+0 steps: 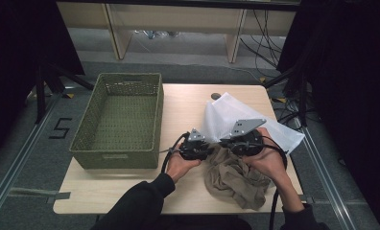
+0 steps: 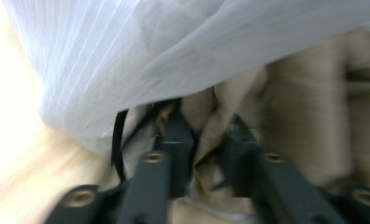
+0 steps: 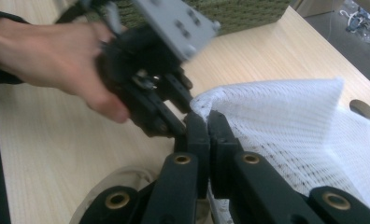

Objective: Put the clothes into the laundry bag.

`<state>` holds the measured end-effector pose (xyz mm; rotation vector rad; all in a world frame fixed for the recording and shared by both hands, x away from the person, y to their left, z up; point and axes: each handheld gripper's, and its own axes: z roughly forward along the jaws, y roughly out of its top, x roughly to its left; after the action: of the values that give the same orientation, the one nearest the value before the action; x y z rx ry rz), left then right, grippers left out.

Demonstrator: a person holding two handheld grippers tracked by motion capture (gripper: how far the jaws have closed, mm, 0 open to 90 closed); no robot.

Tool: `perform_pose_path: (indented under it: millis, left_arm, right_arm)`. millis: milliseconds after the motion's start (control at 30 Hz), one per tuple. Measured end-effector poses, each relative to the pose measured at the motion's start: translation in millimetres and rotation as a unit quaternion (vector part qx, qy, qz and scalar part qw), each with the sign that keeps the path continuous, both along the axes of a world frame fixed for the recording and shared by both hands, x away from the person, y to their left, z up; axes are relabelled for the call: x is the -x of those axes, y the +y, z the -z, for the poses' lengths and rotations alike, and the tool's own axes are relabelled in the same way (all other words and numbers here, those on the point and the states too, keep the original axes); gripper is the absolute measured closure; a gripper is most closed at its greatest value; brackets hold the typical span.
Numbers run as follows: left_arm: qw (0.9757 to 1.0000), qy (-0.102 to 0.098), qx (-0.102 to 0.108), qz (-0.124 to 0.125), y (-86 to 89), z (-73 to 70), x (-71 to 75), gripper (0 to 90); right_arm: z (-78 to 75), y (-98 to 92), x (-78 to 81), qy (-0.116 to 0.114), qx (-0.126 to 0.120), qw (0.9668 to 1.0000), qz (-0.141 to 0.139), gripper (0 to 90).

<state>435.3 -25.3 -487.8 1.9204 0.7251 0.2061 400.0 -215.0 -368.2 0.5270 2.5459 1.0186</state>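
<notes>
A white mesh bag point(image 1: 231, 112) lies on the right half of the wooden table point(image 1: 111, 191), with a crumpled tan cloth point(image 1: 236, 179) spilling from it toward the front edge. My left gripper point(image 1: 208, 149) reaches under the bag's lifted edge. In the left gripper view its jaws point(image 2: 206, 135) pinch a fold of the tan cloth point(image 2: 309, 116) beneath the mesh bag point(image 2: 174, 51). My right gripper point(image 3: 207, 122) is shut on the rim of the mesh bag point(image 3: 290, 126) and holds it raised, right beside the left gripper point(image 3: 181, 114).
A green woven basket point(image 1: 125, 76) stands on the left half of the table, its inside bare. A round cable hole point(image 1: 216, 96) sits near the far edge. Cables trail from both grippers toward the person.
</notes>
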Motion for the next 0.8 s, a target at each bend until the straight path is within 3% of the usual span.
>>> perform_pose_path:
  millis: [33,67,133,233,267,300,333,433,467,600,733,767,800]
  left_arm:
    - [1.0,0.0,0.0,0.0,0.0,0.0,0.0,79.7]
    - [0.9995,-0.018,0.0,0.027,-7.5,-10.7,8.6,79.8]
    - [0.9992,-0.025,-0.007,0.029,-11.1,-13.6,9.4,79.7]
    - [0.9995,-0.028,-0.008,0.015,-13.5,-8.8,-1.6,76.4]
    - [0.9999,-0.012,0.0,-0.003,-13.6,-3.6,-6.0,72.5]
    - [0.9998,0.017,-0.003,-0.009,-10.6,7.7,-13.1,68.5]
    - [0.9995,0.031,-0.001,-0.01,-8.3,11.6,-14.6,63.5]
    - [0.9991,0.042,0.004,-0.011,-0.4,14.8,-13.7,54.1]
    - [0.9981,0.06,0.009,-0.01,10.0,11.7,-10.0,50.1]
    - [0.9975,0.069,-0.007,-0.011,23.6,2.9,2.0,37.5]
    - [0.9972,0.069,-0.011,0.025,32.4,-7.4,35.3,34.8]
    - [0.9962,0.074,-0.014,0.043,31.3,-8.4,44.2,32.2]
    - [0.9954,0.07,-0.017,0.064,24.8,-9.1,61.0,30.3]
  right_arm:
    - [0.0,0.0,0.0,0.0,0.0,1.0,0.0,90.0]
    - [1.3,-0.6,-0.4,0.001,-0.001,1.0,0.001,90.0]
    - [2.1,-0.1,0.6,0.0,-0.002,1.0,0.005,90.0]
    - [1.7,1.2,2.2,0.001,0.005,1.0,-0.005,90.0]
    - [3.2,1.3,4.6,0.006,0.009,0.9999,-0.006,90.0]
    - [5.1,0.7,5.9,0.011,0.012,0.9999,-0.005,90.0]
    - [8.0,-0.3,7.0,0.014,0.011,0.9998,-0.003,90.0]
    - [13.8,-3.3,7.4,0.021,0.015,0.9997,-0.003,90.0]
    - [19.4,-6.7,8.5,0.033,0.021,0.9992,0.0,90.0]
    - [25.3,-12.5,10.4,0.04,0.027,0.9988,0.001,90.0]
    - [19.9,-16.5,12.1,0.034,0.018,0.9992,0.01,90.0]
    - [15.8,-17.5,11.8,0.022,0.018,0.9996,0.006,90.0]
    - [14.0,-17.5,13.3,0.026,0.014,0.9995,0.01,90.0]
